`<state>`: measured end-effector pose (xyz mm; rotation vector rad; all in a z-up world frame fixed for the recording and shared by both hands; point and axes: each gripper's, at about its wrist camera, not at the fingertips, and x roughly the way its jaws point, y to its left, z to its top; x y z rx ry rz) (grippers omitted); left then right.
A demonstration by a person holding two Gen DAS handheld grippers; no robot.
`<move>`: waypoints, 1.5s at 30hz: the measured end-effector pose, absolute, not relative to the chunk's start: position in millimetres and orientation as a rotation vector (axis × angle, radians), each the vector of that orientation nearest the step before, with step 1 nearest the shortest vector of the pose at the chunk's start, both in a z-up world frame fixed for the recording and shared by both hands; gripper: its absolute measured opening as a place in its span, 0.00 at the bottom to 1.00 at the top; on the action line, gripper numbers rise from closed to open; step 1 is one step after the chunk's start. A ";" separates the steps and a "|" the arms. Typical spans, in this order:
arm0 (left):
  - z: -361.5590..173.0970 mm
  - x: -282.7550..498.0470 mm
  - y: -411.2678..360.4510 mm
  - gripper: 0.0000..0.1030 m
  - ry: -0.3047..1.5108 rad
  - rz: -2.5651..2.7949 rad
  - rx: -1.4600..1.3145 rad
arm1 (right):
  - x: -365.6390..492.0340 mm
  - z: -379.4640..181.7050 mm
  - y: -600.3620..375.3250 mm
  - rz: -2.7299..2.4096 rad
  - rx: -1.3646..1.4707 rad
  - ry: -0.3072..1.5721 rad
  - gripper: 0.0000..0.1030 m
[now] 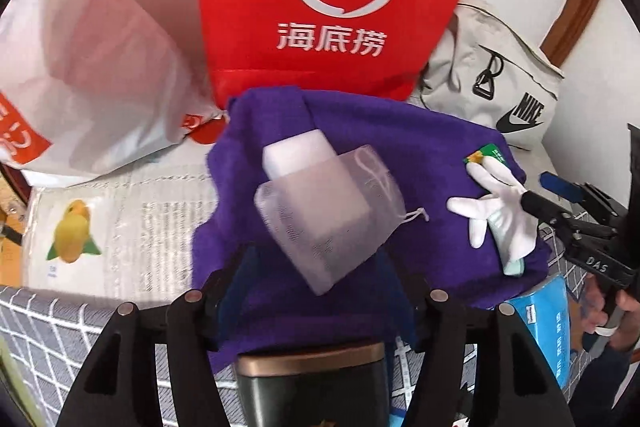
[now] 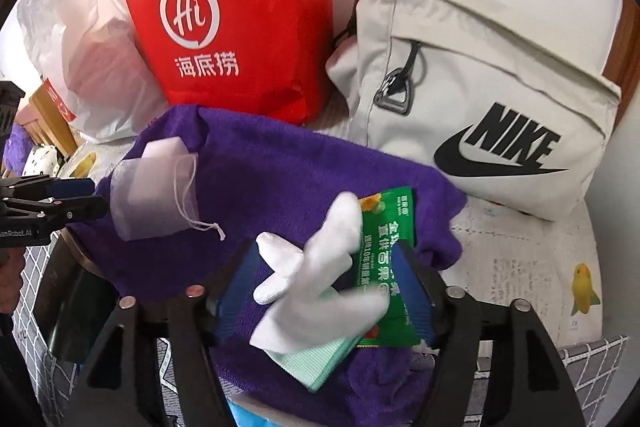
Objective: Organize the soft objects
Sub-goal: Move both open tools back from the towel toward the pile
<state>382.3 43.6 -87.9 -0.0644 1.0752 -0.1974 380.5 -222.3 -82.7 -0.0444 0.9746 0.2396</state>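
We see the white glove lying loose between our right gripper's parted fingers; the mesh pouch lies just above our left gripper's open, empty fingers.

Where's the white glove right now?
The white glove lies on the purple towel, between the right claw fingers, overlapping a green packet, right of the mesh pouch.

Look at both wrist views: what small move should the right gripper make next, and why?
Probably close on the white glove. The right gripper stands open with its jaws either side of the glove and the green packet, which lie loose on the purple towel. The left gripper is open too, near the mesh pouch.
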 end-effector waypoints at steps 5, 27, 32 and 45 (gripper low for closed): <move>-75.1 364.8 48.0 0.59 1.058 -0.191 -0.069 | 367.3 -66.8 -226.4 0.240 -0.017 0.956 0.67; -64.2 194.4 10.0 0.60 1.005 -0.297 0.017 | 209.3 -16.8 -220.1 0.264 -0.016 0.836 0.67; -92.1 179.2 -3.7 0.63 1.015 -0.296 0.005 | 178.1 -28.6 -226.2 0.253 -0.021 0.849 0.67; -135.4 189.4 -40.9 0.69 1.043 -0.284 0.112 | 144.3 -69.0 -253.0 0.214 0.035 0.903 0.67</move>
